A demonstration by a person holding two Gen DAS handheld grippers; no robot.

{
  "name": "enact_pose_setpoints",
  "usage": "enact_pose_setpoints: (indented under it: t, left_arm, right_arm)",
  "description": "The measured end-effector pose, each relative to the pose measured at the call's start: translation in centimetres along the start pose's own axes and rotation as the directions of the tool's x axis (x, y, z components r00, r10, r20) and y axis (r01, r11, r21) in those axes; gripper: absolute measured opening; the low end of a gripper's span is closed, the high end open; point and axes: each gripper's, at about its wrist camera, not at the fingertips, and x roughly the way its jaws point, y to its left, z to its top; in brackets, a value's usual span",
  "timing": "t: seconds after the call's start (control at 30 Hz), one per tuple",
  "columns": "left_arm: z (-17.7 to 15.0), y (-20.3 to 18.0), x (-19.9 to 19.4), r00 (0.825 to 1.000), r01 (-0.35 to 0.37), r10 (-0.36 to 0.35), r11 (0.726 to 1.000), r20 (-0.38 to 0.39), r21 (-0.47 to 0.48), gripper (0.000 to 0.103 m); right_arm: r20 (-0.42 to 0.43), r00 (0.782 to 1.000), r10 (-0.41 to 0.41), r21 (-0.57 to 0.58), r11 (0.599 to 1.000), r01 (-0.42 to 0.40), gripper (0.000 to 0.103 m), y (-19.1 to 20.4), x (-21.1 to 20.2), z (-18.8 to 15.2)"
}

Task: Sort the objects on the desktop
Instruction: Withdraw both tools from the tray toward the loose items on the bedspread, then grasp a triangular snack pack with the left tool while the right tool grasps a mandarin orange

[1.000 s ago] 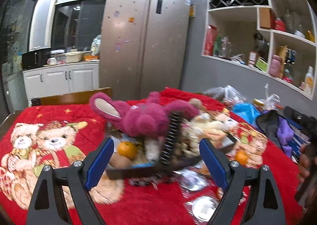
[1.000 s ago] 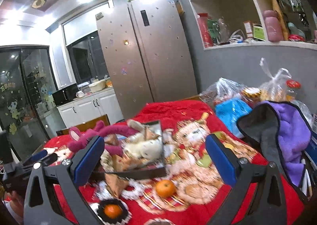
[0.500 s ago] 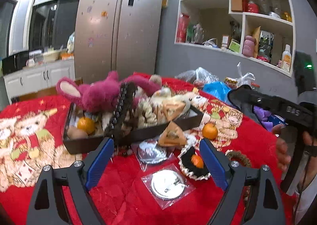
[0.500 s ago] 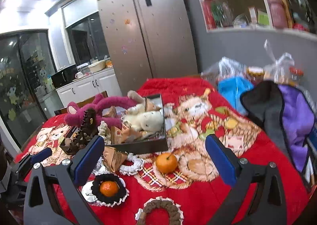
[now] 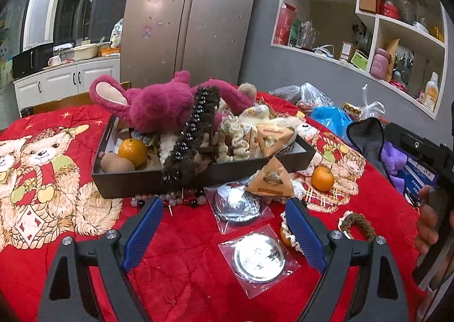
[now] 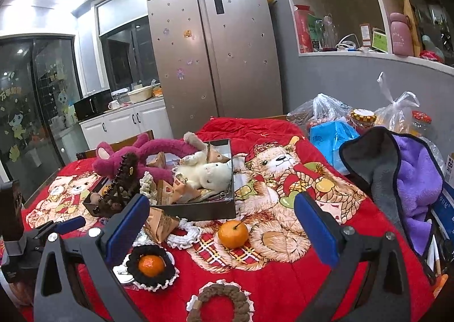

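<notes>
A dark tray holds a pink plush rabbit, an orange, a dark hair claw and other small things. In front of it lie a loose orange, a triangular packet, two bagged silver discs, a bead bracelet and a brown scrunchie. My left gripper hangs open above the discs, holding nothing. My right gripper is open too, with the loose orange on the cloth beyond its fingers. An orange in a black crochet coaster sits lower left.
A red bear-print cloth covers the table. A grey and purple towel, a blue bag and plastic bags with jars crowd the right side. A fridge and wall shelves stand behind.
The left view has swung right and sunk, so the loose items before the tray now show, with the right gripper's hand at its edge. The right view dipped slightly toward the table.
</notes>
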Motion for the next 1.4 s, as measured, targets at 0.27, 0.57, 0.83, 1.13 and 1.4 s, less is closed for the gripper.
enact_pose_setpoints:
  t: [0.27, 0.57, 0.83, 1.13, 1.4]
  left_arm:
    - [2.0, -2.6, 0.8, 1.0, -0.01, 0.01, 1.0, 0.011, 0.015, 0.09]
    - [3.2, -4.8, 7.2, 0.994, -0.055, 0.056, 0.998, -0.098, 0.017, 0.09]
    - [2.8, -3.9, 9.0, 0.986, -0.061, 0.059, 0.998, -0.155, -0.009, 0.09]
    - [2.3, -3.9, 10.3, 0.969, -0.094, 0.094, 0.996, -0.228, 0.011, 0.09]
    - [2.4, -3.8, 10.4, 0.968, -0.097, 0.097, 0.995, -0.233, 0.013, 0.09]
  right_arm:
    - [0.004, 0.999, 0.039, 0.014, 0.999, -0.039, 0.103, -0.8, 1.7, -0.6]
    - [-0.118, 0.992, 0.034, 0.043, 0.999, -0.03, 0.103, -2.7, 5.9, -1.5]
    - [-0.241, 0.97, 0.031, 0.107, 0.994, -0.005, 0.103, -5.0, 9.2, -2.9]
    - [-0.393, 0.919, 0.036, 0.113, 0.994, 0.009, 0.102, -4.8, 12.8, -4.1]
    - [-0.41, 0.912, -0.015, 0.063, 0.997, 0.045, 0.1, -3.9, 13.2, -4.2]
